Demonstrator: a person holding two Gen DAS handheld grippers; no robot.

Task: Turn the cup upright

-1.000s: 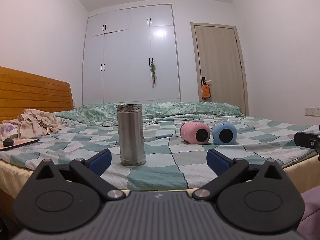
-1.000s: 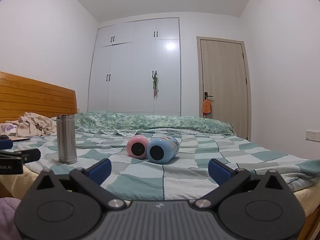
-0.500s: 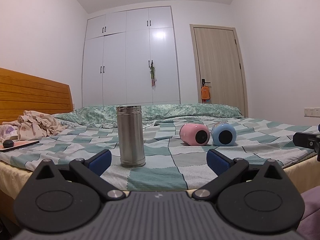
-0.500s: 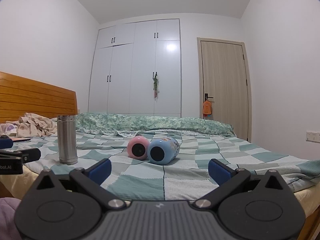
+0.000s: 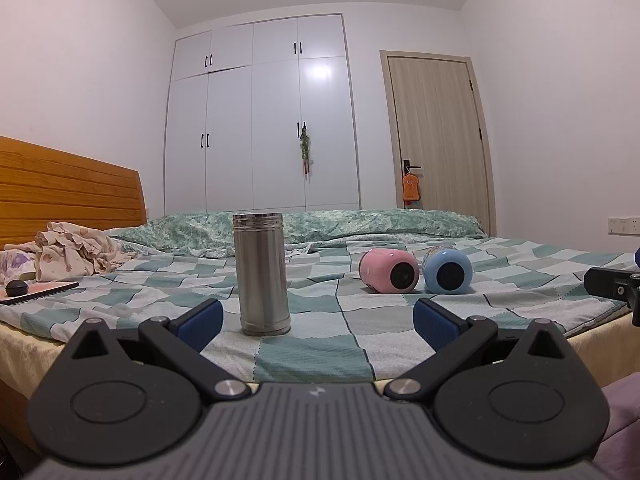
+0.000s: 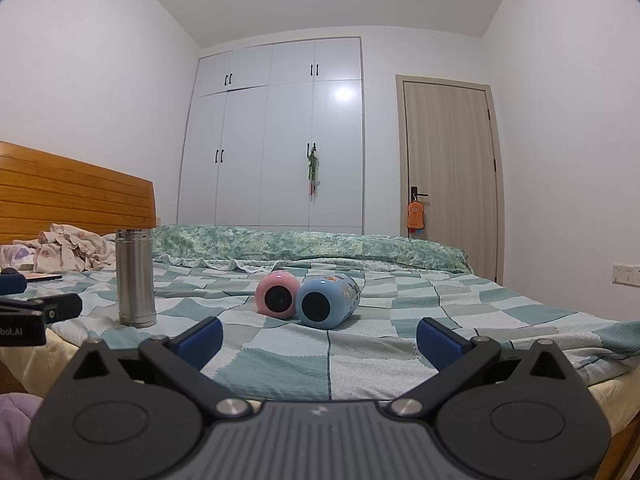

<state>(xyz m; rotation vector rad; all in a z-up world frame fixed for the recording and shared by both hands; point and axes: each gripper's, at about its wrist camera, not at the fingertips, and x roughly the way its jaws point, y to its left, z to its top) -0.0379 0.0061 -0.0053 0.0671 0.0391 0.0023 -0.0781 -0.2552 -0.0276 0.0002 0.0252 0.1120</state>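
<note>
White walls, a white built-in wardrobe (image 5: 260, 120) and a pale wooden door (image 5: 436, 140) close off the far side of a bedroom, and a bed (image 5: 320, 320) with a green-and-white checked cover fills the foreground below a wooden headboard (image 5: 68, 196).

At the far left of the bed lies a flat tablet-like slab (image 5: 40, 292) with a small dark round thing on it, and behind it a heap of crumpled patterned cloth (image 5: 76, 252). Next comes a stainless-steel flask (image 5: 262, 274), standing upright on the cover with its ribbed neck on top. To its right, well apart from it, two cups lie on their sides, touching or very nearly so: a pink cup (image 5: 388, 271) and a blue cup (image 5: 448, 270), each turning a dark round end toward the cameras. The blue one carries a printed picture on its side, too small to make out. An orange charm (image 5: 411, 186) hangs from the door handle.

The left hand-held gripper (image 5: 318, 318) is spread wide, its blue pads apart and holding nothing, pointed between the flask and the cups. The right hand-held gripper (image 6: 319, 334) is likewise spread wide and empty, aimed at the two cups. In the right wrist view the left unit shows at the left edge, with partial lettering that reads "bot.AI".
</note>
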